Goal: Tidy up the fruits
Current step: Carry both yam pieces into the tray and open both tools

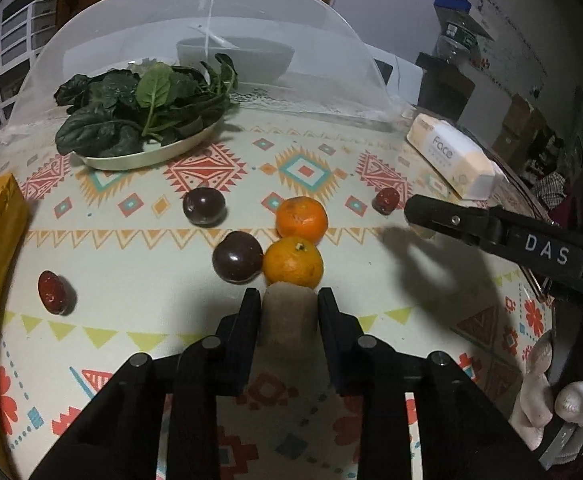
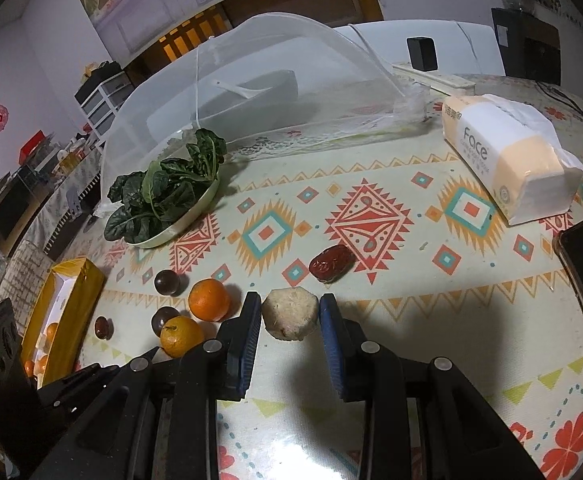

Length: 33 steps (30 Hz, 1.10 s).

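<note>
My left gripper (image 1: pixel 289 300) is shut on a pale brown chunk of fruit (image 1: pixel 289 320), held just above the table behind two oranges (image 1: pixel 293 262) (image 1: pixel 301 218). Two dark plums (image 1: pixel 237 256) (image 1: pixel 204 206) lie left of the oranges. Red dates lie at the left (image 1: pixel 53 292) and the right (image 1: pixel 386 200). My right gripper (image 2: pixel 290 308) is shut on a similar pale faceted chunk (image 2: pixel 290 313), with a red date (image 2: pixel 331 263) just beyond it. The right gripper's body shows in the left wrist view (image 1: pixel 491 228). The oranges (image 2: pixel 208 299) (image 2: pixel 181 336) and plums (image 2: pixel 166 282) lie to its left.
A plate of spinach (image 1: pixel 147 120) stands at the back left by a mesh food cover (image 1: pixel 211 40) over a bowl. A tissue pack (image 1: pixel 451 156) lies at the back right. A yellow box (image 2: pixel 65 312) holding small oranges stands at the left edge.
</note>
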{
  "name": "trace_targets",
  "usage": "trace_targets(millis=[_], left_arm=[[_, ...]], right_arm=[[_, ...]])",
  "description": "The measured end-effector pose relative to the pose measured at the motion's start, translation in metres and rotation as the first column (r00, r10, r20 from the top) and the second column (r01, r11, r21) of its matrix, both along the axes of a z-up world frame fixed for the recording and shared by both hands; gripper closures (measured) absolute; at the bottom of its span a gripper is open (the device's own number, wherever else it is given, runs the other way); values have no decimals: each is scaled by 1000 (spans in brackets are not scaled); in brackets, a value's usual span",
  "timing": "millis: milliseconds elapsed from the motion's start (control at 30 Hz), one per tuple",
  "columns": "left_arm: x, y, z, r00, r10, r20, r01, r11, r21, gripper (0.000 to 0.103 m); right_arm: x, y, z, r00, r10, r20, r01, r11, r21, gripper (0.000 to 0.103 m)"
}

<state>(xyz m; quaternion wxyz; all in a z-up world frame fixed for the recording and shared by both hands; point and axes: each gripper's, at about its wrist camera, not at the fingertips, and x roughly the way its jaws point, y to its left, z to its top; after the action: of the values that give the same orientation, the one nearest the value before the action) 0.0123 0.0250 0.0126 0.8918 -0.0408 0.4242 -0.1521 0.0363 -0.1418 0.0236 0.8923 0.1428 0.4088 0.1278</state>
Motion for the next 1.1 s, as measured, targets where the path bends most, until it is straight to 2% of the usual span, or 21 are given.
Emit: trace_targets(millis=[167,300,367,433,467,533,633,767,1000,1100], left_arm=[[-8,12,9,999,28,20,-27,999,-30,74],[-21,23,20,998,43,45,-42,999,-32,74],[-28,29,27,997,49,61,-47,998,-33,74],[-37,35,36,995,57,83,-55,998,-33,74],[-41,37,39,994,59,92,-56,998,-34,74],[-51,43,48,991,67,116,-63,997,-42,74],[-64,50,57,987,75,141,-67,996,-56,74],[-80,66,68,980,99,172,-91,994,-54,74],[-99,119,76,964,208,166,-193,976,-101,74],[-110,143,78,957,237,166,-217,968,-129,74]], right_arm=[[-1,-2,1,1000,23,6,-23,998,55,71],[-1,-5,0,995,95,13,-95,973,210,71],[-1,-5,-1,989,147,19,-146,939,311,71],[0,-3,-3,978,207,28,-200,890,410,71],[1,-3,-5,971,238,33,-225,853,470,71],[1,1,-7,962,271,42,-252,812,526,70],[1,6,-8,955,292,47,-268,785,558,70],[2,12,-11,959,283,35,-256,803,538,70],[-2,16,-17,975,221,-8,-198,887,418,70],[-10,15,-12,979,203,-4,-183,893,412,70]])
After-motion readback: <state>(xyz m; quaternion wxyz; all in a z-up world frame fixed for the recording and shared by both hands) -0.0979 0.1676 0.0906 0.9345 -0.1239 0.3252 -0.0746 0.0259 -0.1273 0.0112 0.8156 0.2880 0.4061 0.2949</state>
